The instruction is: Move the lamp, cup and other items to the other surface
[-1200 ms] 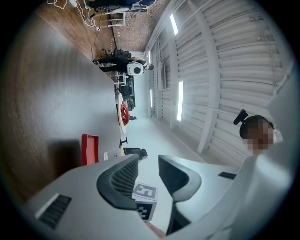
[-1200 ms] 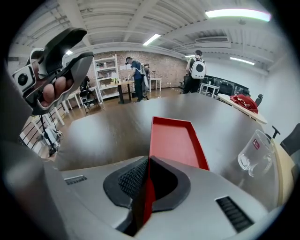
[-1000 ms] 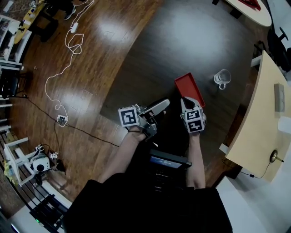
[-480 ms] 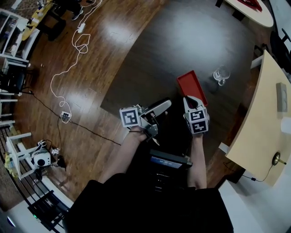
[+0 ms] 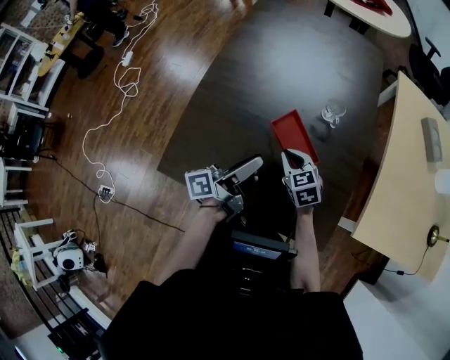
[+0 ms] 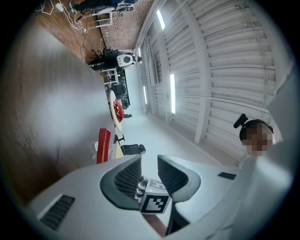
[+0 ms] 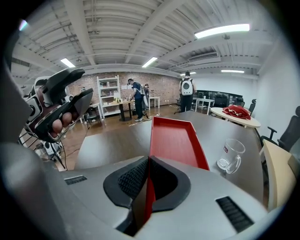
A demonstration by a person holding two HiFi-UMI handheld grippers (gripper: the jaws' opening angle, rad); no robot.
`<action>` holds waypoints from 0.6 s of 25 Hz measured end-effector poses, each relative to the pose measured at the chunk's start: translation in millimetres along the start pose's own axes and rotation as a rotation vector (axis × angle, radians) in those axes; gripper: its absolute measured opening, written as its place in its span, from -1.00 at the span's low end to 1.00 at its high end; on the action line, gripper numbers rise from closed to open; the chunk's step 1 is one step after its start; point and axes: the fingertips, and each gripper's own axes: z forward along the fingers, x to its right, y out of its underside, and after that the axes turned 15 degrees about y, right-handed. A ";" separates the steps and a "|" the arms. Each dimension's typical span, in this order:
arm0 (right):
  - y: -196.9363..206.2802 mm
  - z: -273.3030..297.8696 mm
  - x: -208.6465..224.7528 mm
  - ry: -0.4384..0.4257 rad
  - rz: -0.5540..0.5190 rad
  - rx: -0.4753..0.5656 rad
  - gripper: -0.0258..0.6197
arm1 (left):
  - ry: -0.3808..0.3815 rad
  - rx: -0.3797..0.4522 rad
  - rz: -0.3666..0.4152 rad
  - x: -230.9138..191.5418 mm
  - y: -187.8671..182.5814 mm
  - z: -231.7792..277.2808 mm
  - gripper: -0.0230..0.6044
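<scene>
A red tray (image 5: 294, 135) is over the dark table (image 5: 281, 63), and my right gripper (image 5: 295, 156) is shut on its near wall. In the right gripper view the tray (image 7: 174, 138) stretches away from the closed right gripper (image 7: 148, 163). A clear glass mug (image 5: 332, 112) stands just right of the tray, also seen as the mug (image 7: 230, 154). My left gripper (image 5: 254, 164) hovers left of the tray, open and empty. In its own view the left gripper (image 6: 149, 163) holds nothing. A brass lamp base (image 5: 433, 235) sits on the light wooden table (image 5: 401, 190).
A grey block (image 5: 430, 139) and a white cup (image 5: 443, 181) also rest on the light table. White cables (image 5: 116, 105) and a power strip (image 5: 105, 191) lie on the wooden floor at left. A round table (image 5: 369, 10) stands beyond, and people stand far off in the room (image 7: 186, 91).
The right gripper has kept its grip on the red tray and carried it slightly up. The left gripper has moved along beside it. The mug has stayed on the table.
</scene>
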 end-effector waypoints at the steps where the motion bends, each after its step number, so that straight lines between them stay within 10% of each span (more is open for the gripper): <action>1: -2.8 -4.4 0.1 0.014 0.004 0.003 -0.81 | 0.011 -0.011 -0.001 4.7 -0.7 0.5 -0.52; 15: -7.1 -70.8 -6.2 0.243 0.177 0.013 -0.81 | 0.183 -0.188 -0.117 44.4 6.5 -4.8 -0.52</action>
